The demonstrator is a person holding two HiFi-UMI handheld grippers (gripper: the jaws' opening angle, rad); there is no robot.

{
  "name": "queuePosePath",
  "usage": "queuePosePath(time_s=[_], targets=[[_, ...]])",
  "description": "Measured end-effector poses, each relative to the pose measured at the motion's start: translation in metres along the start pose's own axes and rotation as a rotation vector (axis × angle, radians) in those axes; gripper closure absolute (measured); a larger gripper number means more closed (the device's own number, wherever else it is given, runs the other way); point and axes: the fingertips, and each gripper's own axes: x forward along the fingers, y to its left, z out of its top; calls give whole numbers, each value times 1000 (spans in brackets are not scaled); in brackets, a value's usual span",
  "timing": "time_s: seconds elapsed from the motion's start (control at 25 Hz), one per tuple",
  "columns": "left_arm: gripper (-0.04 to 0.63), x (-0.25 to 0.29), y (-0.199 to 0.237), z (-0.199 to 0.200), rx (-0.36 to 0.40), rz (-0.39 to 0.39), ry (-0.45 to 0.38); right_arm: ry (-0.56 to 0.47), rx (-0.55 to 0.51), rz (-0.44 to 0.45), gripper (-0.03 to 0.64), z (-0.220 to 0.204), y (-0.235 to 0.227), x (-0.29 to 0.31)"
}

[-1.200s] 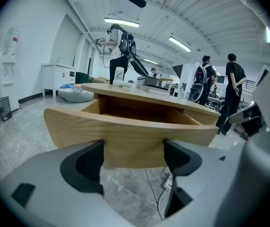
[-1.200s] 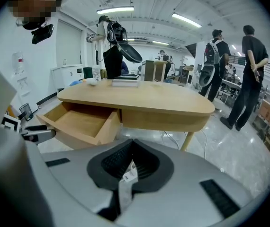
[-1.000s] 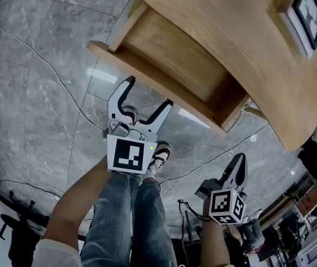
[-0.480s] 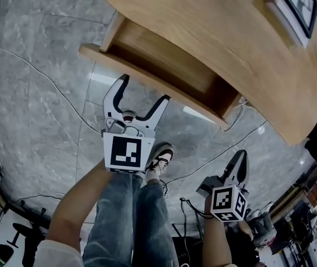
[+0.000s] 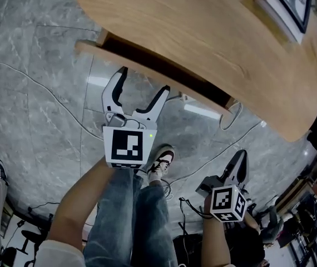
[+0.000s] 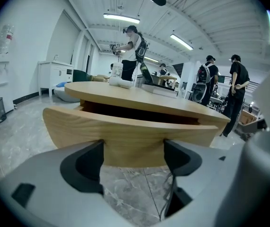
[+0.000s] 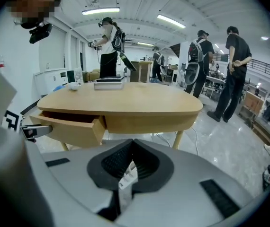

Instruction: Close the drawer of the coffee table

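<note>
The wooden coffee table (image 5: 203,43) fills the top of the head view. Its drawer (image 5: 94,51) sticks out only a little, with a narrow dark gap showing under the top. My left gripper (image 5: 143,82) is open, and both fingertips rest against the drawer's curved front (image 6: 130,136), nothing between them. In the left gripper view (image 6: 134,150) the front fills the space across the jaws. My right gripper (image 5: 239,159) is shut and hangs low to the right, away from the table. From its own view (image 7: 130,162) the drawer (image 7: 68,126) shows slightly open at the table's left end.
A framed picture (image 5: 289,1) lies on the table's far right. Cables (image 5: 53,71) run over the grey marble floor. The person's legs and shoe (image 5: 159,160) are below the left gripper. Several people (image 6: 234,84) stand behind the table. Dark equipment clutters the lower right.
The drawer has slid most of the way in under the table top. My left gripper moved forward with its tips on the drawer front. The right gripper barely shifted.
</note>
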Motion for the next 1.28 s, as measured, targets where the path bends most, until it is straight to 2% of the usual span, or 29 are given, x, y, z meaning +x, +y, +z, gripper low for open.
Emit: queuePosePath(time_s=[0.64,1.28], targets=[[201,30,6,23,11,-6,-35,-1,75,-95,617,-8,-9,-12],[201,47,6,36,30,-4,-79,1,86,-110,617,-8,-10,-15]])
